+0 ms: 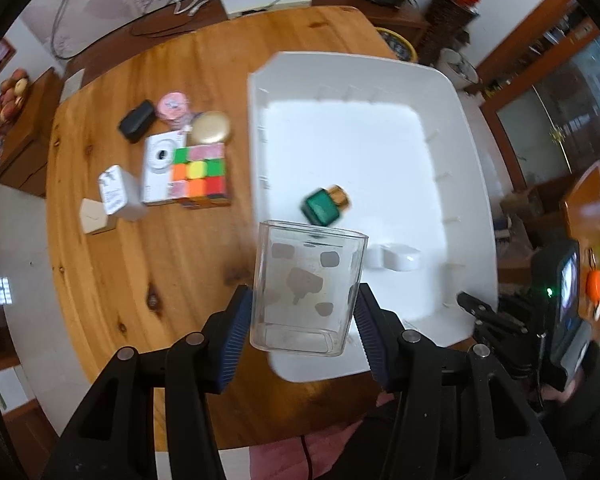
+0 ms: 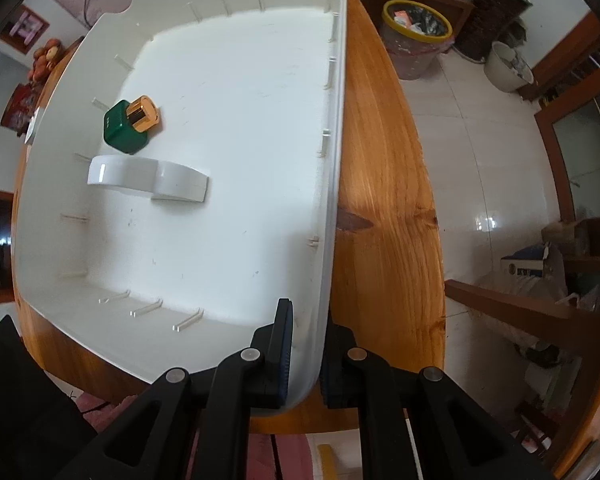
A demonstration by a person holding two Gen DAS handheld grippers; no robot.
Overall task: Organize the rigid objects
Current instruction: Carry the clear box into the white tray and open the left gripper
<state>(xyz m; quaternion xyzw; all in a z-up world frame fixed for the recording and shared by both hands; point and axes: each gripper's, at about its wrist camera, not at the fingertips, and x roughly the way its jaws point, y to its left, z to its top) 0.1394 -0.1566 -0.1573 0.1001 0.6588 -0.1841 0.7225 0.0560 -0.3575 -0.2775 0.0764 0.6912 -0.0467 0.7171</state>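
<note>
Clear cup (image 1: 308, 288), upright, clamped between the pads of the left tool (image 1: 302, 334) and held over the near-left rim of the white bin (image 1: 476, 184), whose floor lies ahead and right; bin's right wall pinched by the right tool (image 2: 304, 364).

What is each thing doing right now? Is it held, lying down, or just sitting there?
Clear plastic cup: held upright, empty, between the left tongs.
Big white plastic bin: on the wooden table, wall pinched by the right tongs.
Green bottle with gold cap: lying in the bin.
White case: resting in the bin.
Colourful puzzle cube: on the table, scrambled.
</note>
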